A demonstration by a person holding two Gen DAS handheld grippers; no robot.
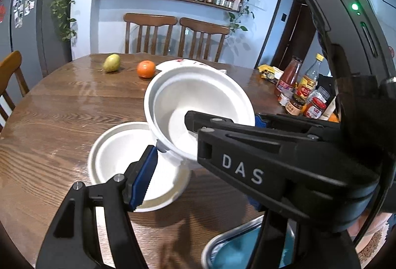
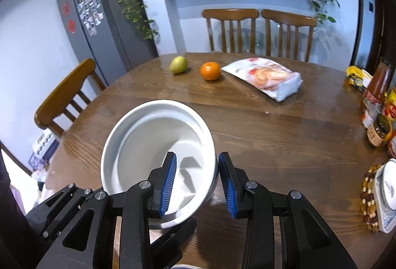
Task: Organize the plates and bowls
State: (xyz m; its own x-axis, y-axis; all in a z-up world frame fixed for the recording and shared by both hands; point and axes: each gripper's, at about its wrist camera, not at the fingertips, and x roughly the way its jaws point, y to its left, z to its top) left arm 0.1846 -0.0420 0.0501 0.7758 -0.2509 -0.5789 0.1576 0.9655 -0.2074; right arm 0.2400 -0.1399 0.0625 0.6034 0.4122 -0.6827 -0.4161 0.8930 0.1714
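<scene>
Right hand-held gripper hides bowl base (tilted).

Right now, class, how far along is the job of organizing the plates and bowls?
Done: little that shows. One white plate lies flat on the table with nothing stacked on it. In hand: the right gripper is shut on the wall of a white bowl, held tilted over that plate. Left: setting the bowl down, probably on the plate, and perhaps tidying the patterned dish at the table's edge.
</scene>
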